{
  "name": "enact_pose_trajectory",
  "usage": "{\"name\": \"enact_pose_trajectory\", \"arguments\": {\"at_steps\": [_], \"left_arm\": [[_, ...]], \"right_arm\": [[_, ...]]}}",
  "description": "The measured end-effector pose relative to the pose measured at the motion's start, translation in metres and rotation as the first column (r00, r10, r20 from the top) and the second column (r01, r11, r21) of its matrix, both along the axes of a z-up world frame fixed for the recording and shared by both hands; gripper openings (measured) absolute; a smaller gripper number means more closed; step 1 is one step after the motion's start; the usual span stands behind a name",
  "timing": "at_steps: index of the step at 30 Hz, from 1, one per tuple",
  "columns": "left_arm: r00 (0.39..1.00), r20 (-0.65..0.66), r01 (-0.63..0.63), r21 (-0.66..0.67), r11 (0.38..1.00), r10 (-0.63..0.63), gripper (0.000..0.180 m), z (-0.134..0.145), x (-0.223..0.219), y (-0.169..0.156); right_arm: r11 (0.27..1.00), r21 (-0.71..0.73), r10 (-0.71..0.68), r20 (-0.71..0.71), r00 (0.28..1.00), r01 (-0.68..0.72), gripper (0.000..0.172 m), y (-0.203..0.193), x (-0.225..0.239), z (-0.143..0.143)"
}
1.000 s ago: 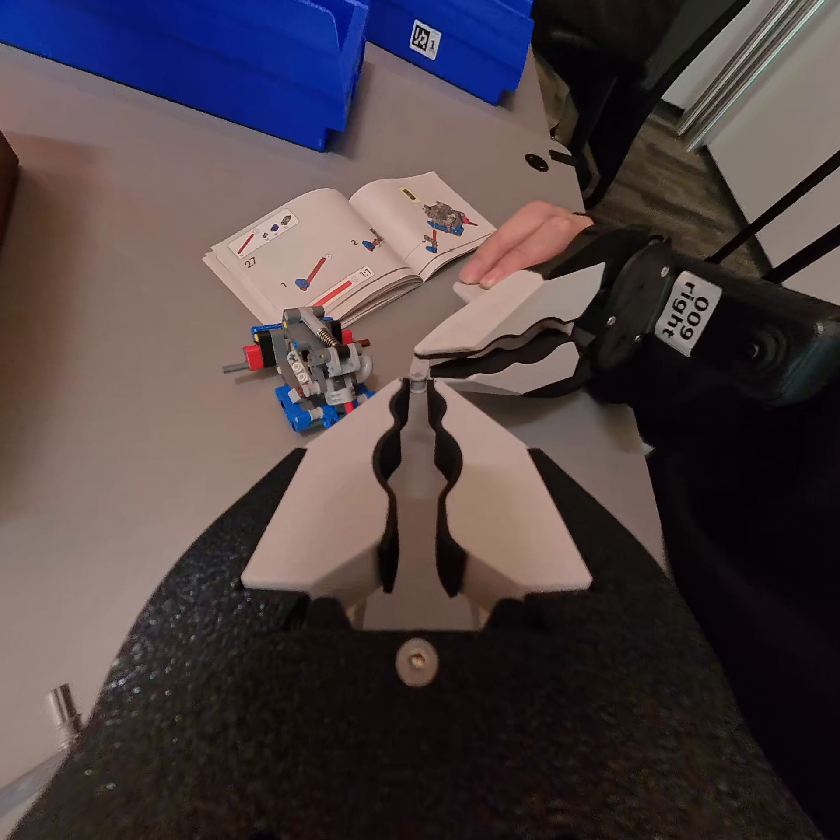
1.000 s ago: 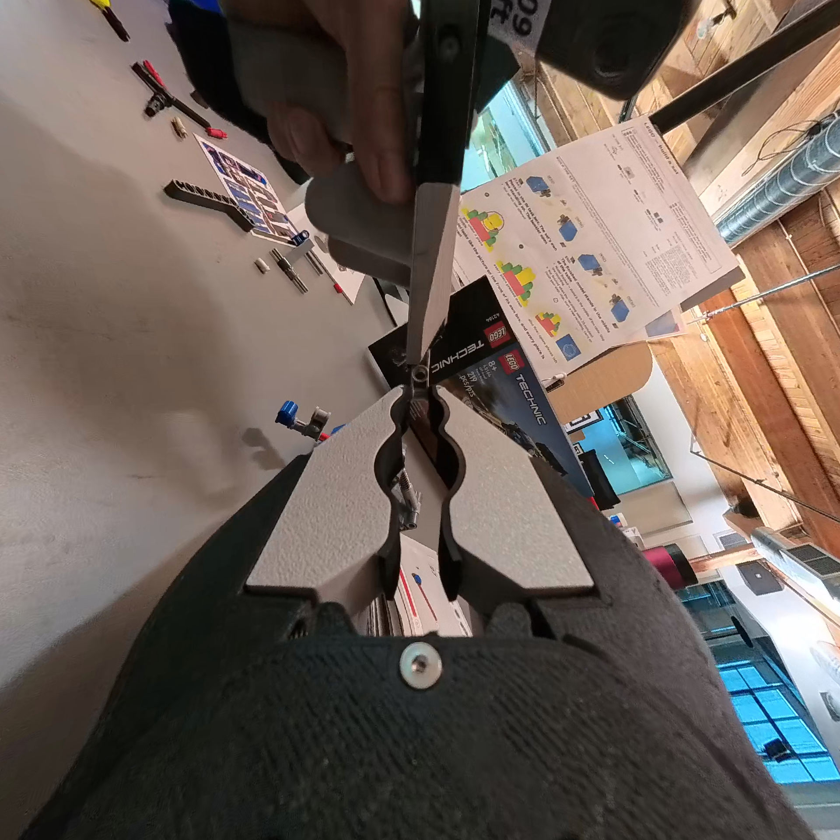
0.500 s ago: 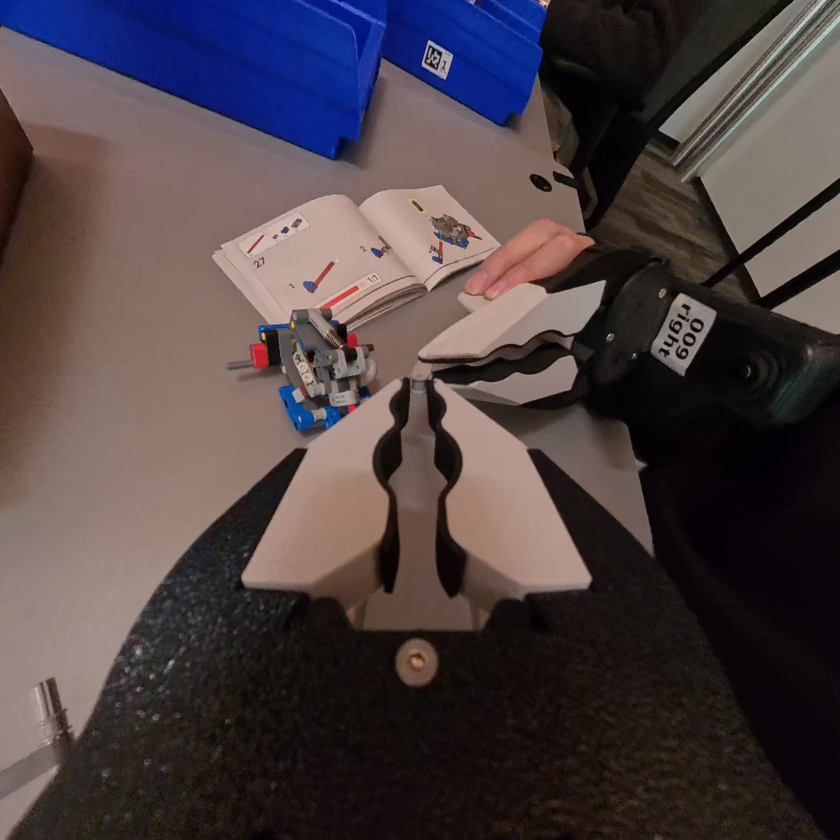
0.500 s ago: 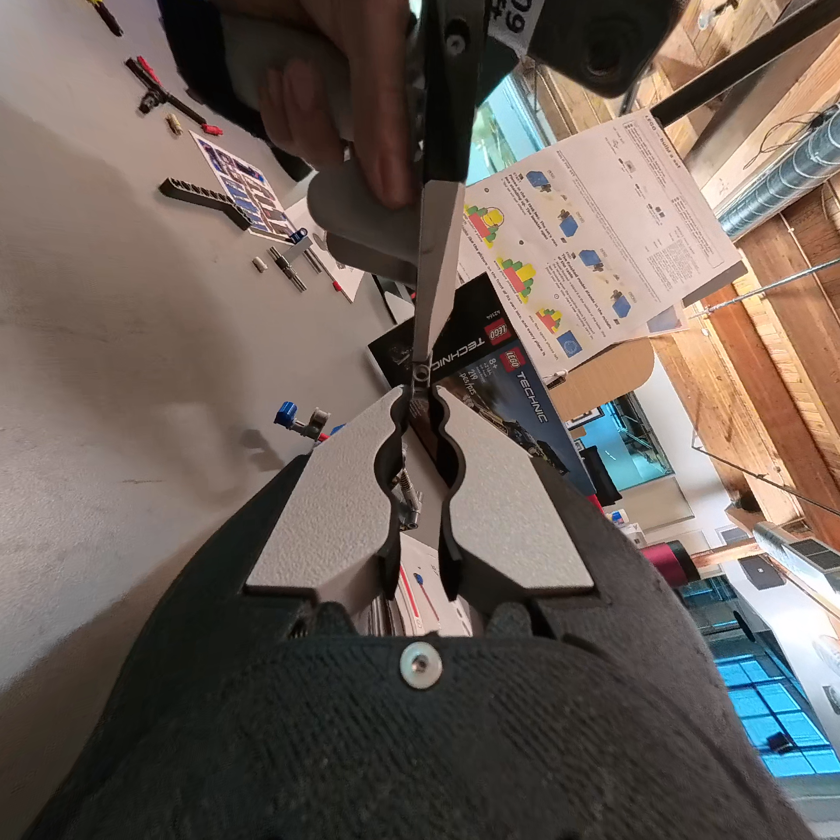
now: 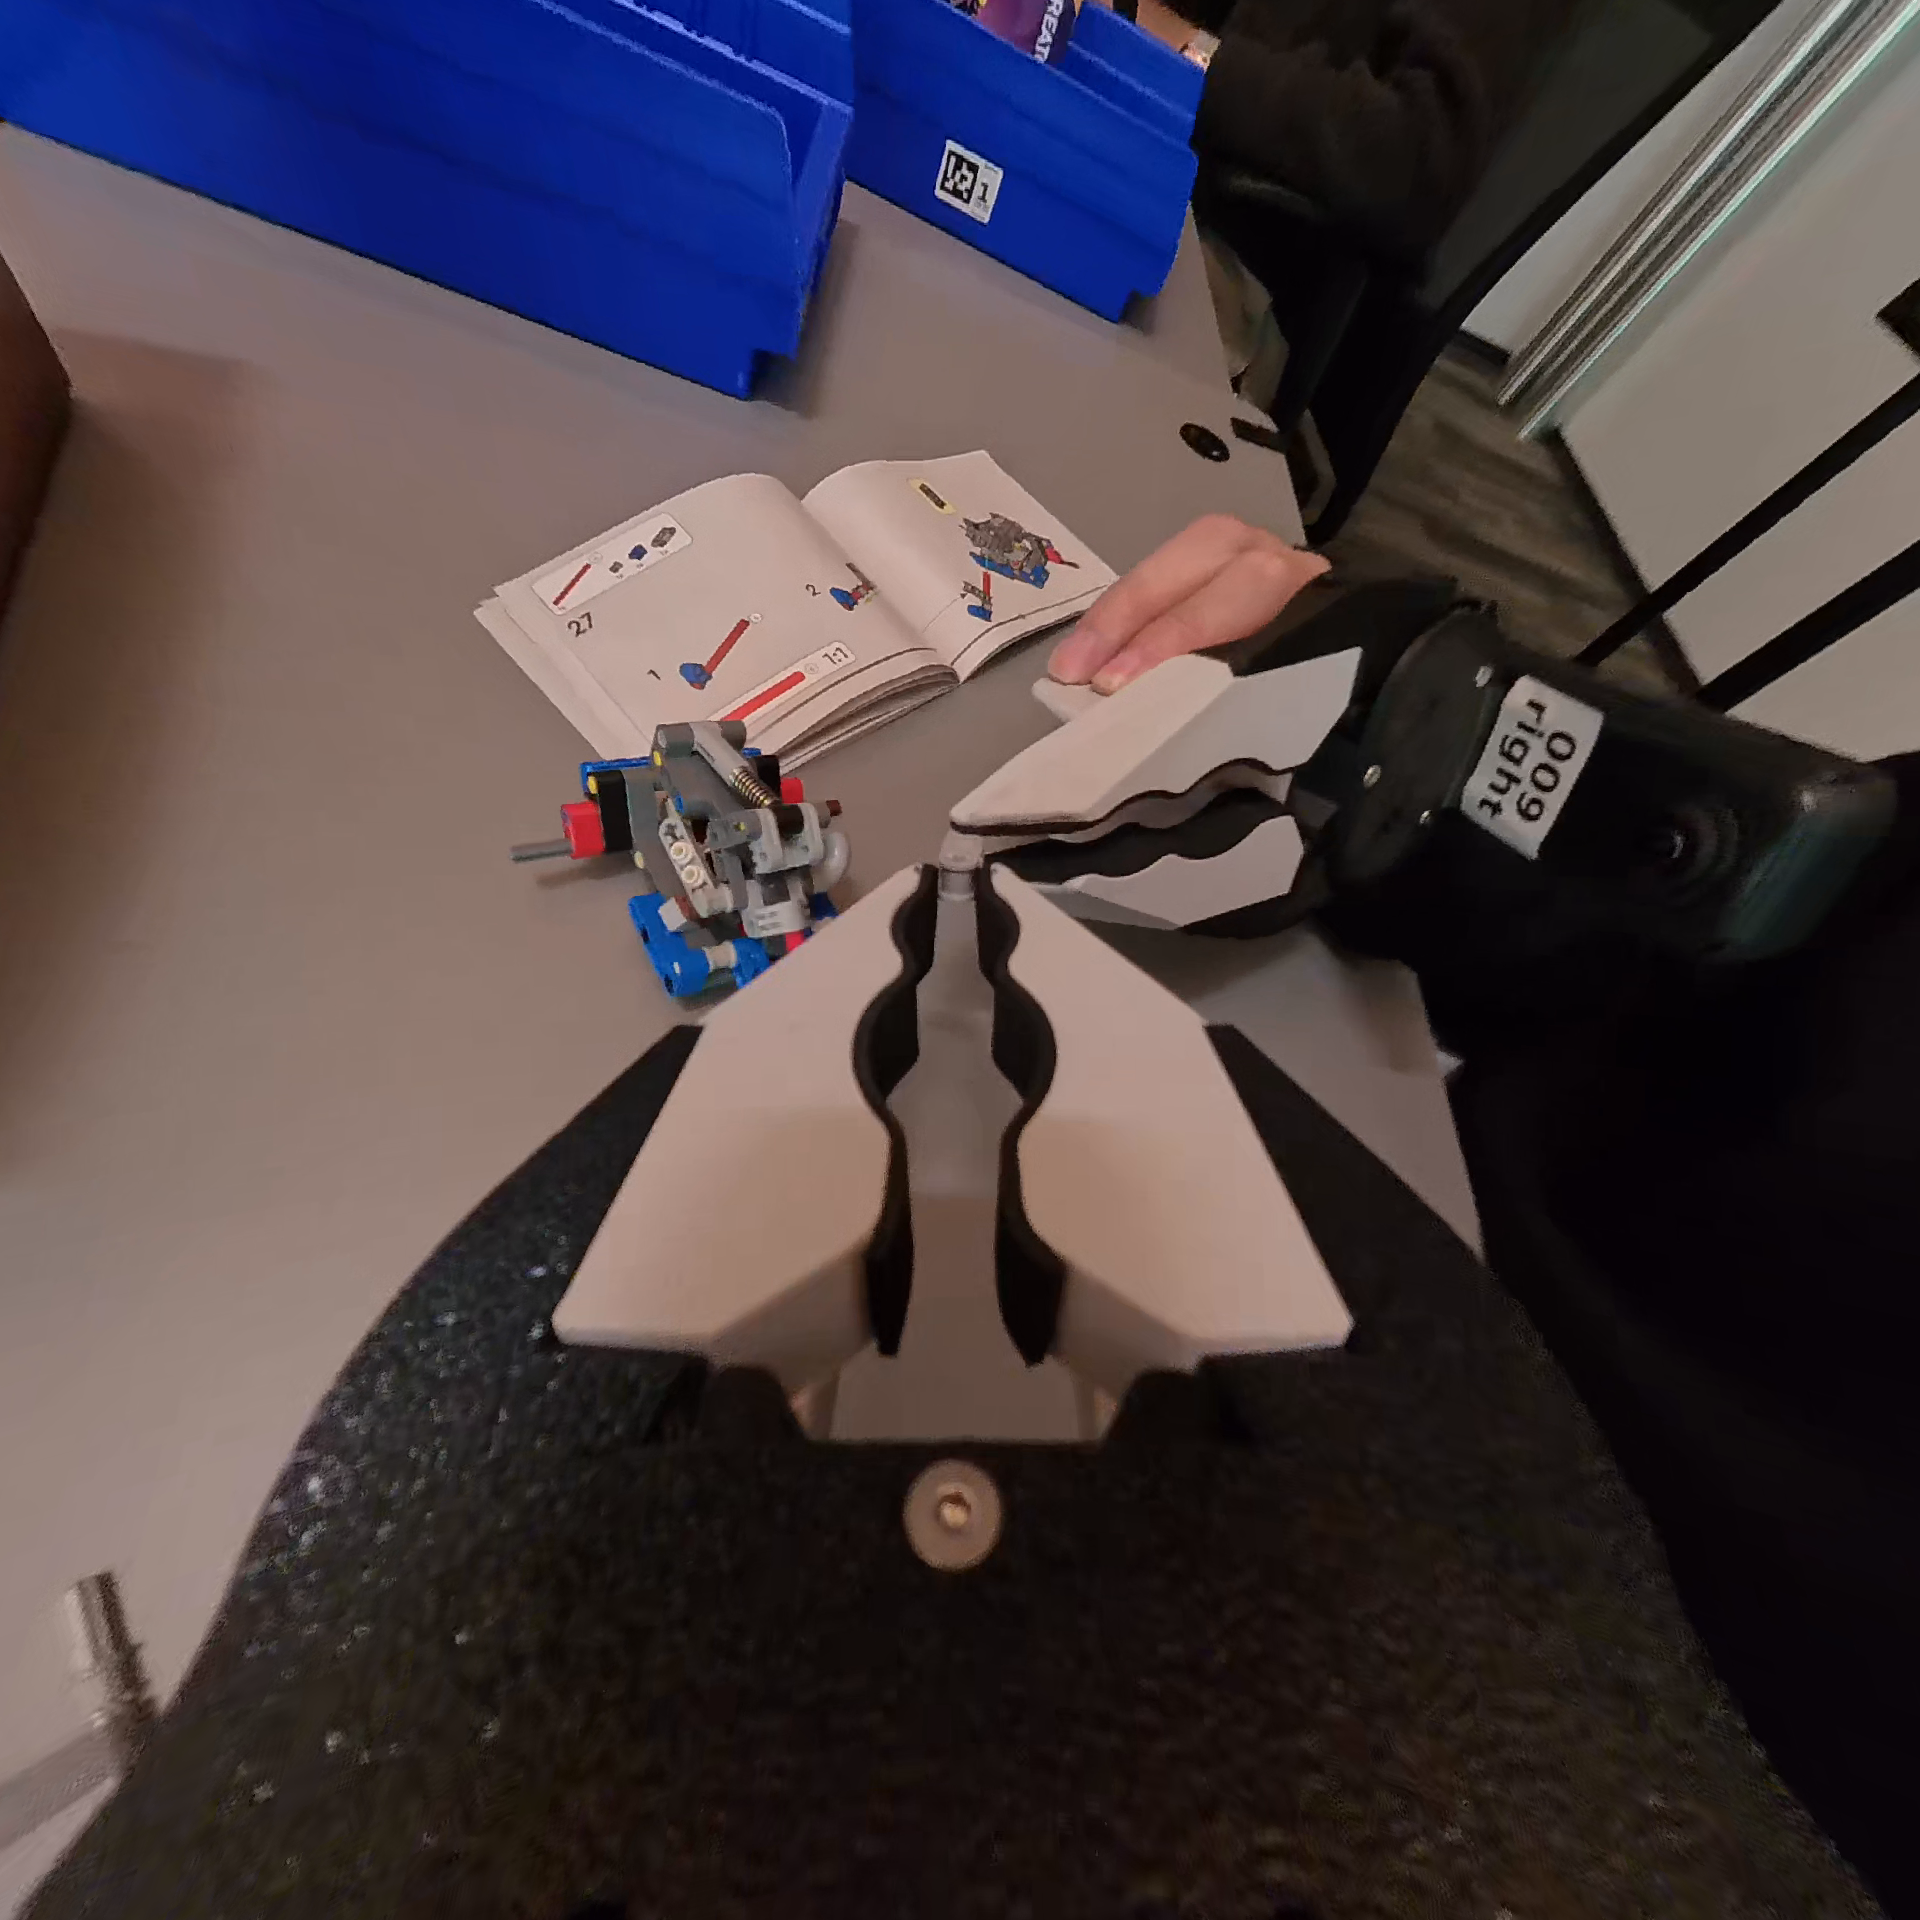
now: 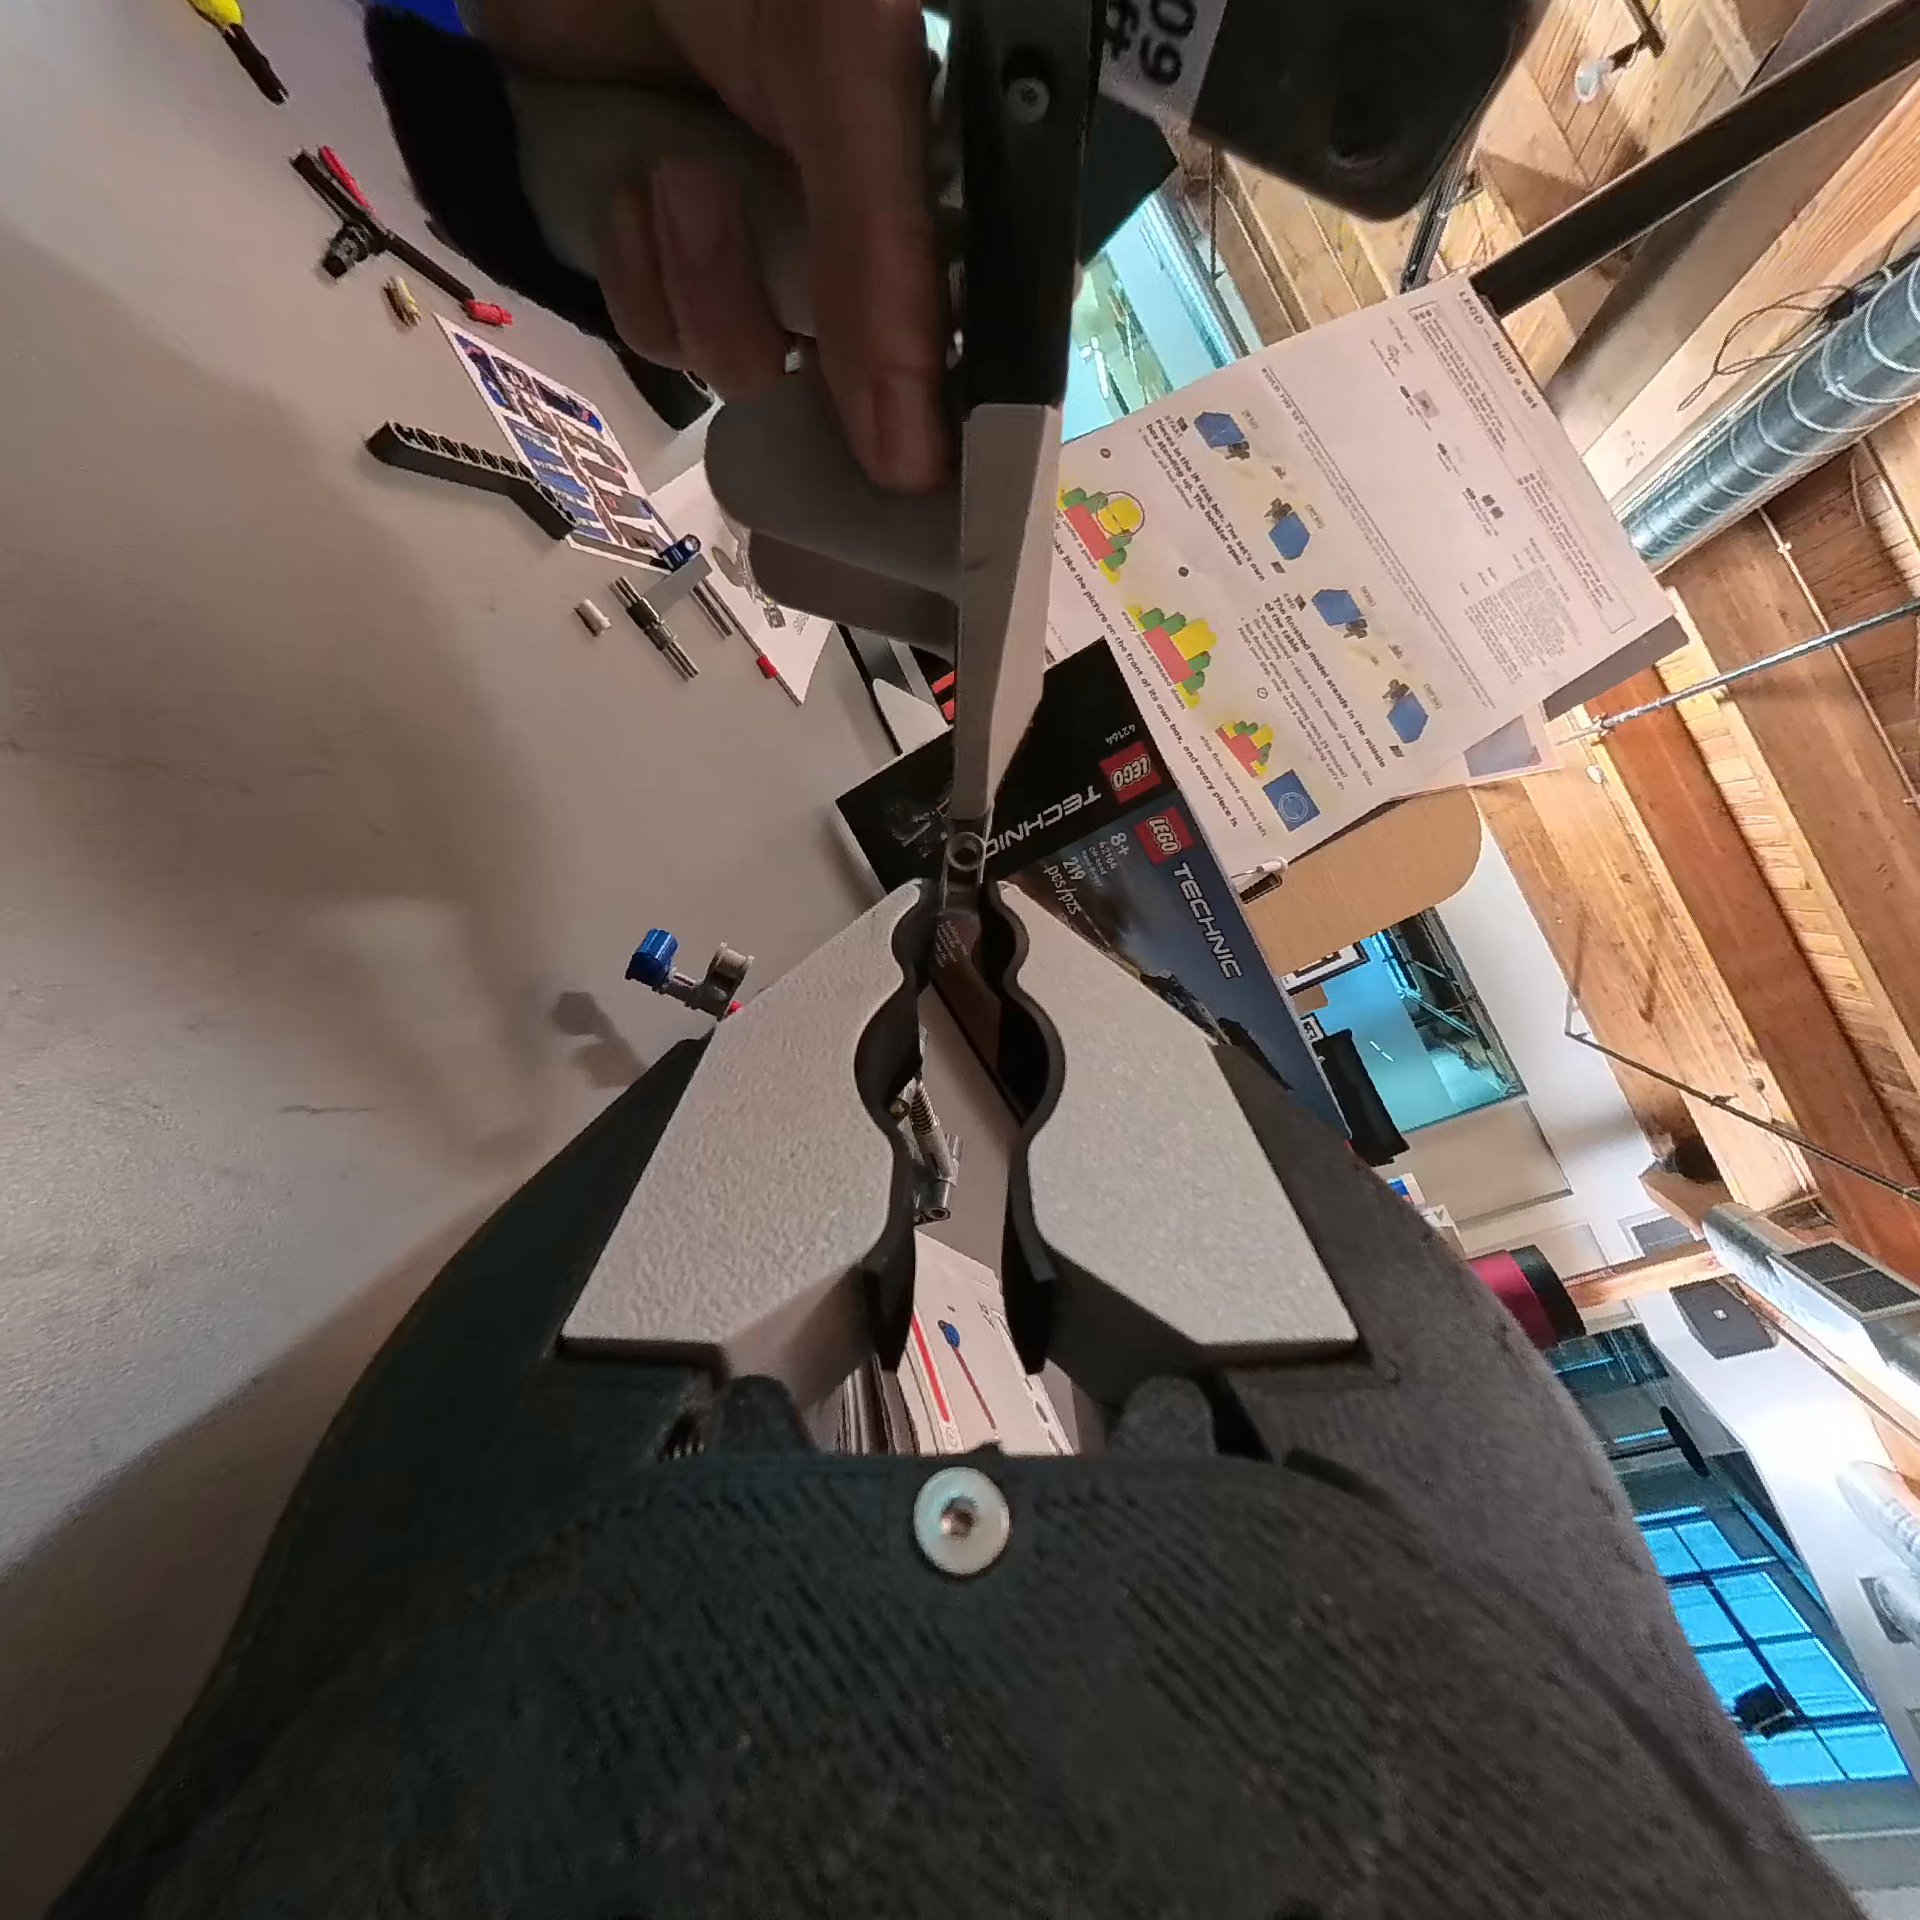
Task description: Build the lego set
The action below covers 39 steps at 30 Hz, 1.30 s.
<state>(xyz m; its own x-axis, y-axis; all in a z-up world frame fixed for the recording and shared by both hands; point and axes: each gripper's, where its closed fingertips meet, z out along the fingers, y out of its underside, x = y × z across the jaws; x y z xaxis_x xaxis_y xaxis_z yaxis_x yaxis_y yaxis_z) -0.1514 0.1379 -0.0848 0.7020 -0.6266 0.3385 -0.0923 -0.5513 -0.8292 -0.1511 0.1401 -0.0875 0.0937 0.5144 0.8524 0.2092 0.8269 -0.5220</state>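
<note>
- A small light-grey plastic connector piece (image 5: 956, 871) is pinched at the very tips of the left gripper (image 5: 956, 883), whose fingers (image 5: 831, 997) are almost closed on it; it is held in the air above the grey table (image 5: 312, 1039), right of centre.
- The same piece (image 6: 964, 868) is also gripped by the nearly closed right gripper (image 6: 961, 904), its ringed end reaching to the left gripper's tip.
- So little of the piece is caught that a slip seems likely; any twist or pull between the two grippers could flick it onto the table.
- Just left, a partly built grey, blue and red brick model (image 5: 717, 862) stands and could be knocked.
- Beyond it an open instruction booklet (image 5: 790, 603) lies flat.
- At the far edge two blue plastic bins (image 5: 582, 177) stand side by side; their contents cannot be made out from this angle.
- A black toy box (image 6: 1122, 831) is seen behind the grippers.
</note>
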Motion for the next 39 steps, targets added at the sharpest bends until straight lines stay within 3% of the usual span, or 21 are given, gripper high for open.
{"name": "enact_pose_trajectory", "arguments": {"at_steps": [6,11,14,16,22,28,35,39], "left_arm": [[0.999,0.025,-0.024,-0.071,0.997,0.026,0.004,-0.006,-0.003,0.0],[0.996,-0.033,-0.084,-0.032,0.996,0.083,0.003,-0.009,-0.01,0.007],[0.973,-0.185,-0.143,0.003,0.99,0.141,0.003,-0.022,-0.02,0.012],[0.966,-0.217,-0.144,-0.003,0.99,0.14,0.003,-0.027,-0.016,0.012],[0.945,-0.278,-0.188,-0.03,0.982,0.173,0.003,-0.034,-0.016,0.022],[0.92,-0.341,-0.214,-0.028,0.976,0.192,0.002,-0.04,-0.014,0.028],[0.912,-0.347,-0.236,-0.009,0.972,0.218,0.002,-0.047,-0.011,0.029],[0.909,-0.347,-0.244,0.004,0.97,0.23,0.002,-0.047,-0.01,0.03]], "right_arm": [[1.0,0.026,-0.005,0.032,0.999,0.004,0.005,0.0,-0.002,-0.005],[1.0,-0.02,-0.017,0.011,1.0,0.017,0.008,0.004,0.0,-0.004],[0.983,-0.174,-0.069,-0.06,0.996,0.058,0.05,0.019,0.005,0.005],[0.958,-0.276,-0.091,-0.043,0.995,0.076,0.065,0.026,0.004,0.001],[0.907,-0.404,-0.086,0.102,0.991,0.12,0.074,0.029,-0.004,-0.03],[0.868,-0.471,-0.13,0.094,0.987,0.159,0.094,0.037,-0.005,-0.033],[0.883,-0.416,-0.163,0.167,0.972,0.219,0.102,0.039,-0.01,-0.045],[0.881,-0.406,-0.177,0.189,0.966,0.241,0.093,0.041,-0.011,-0.049]]}}
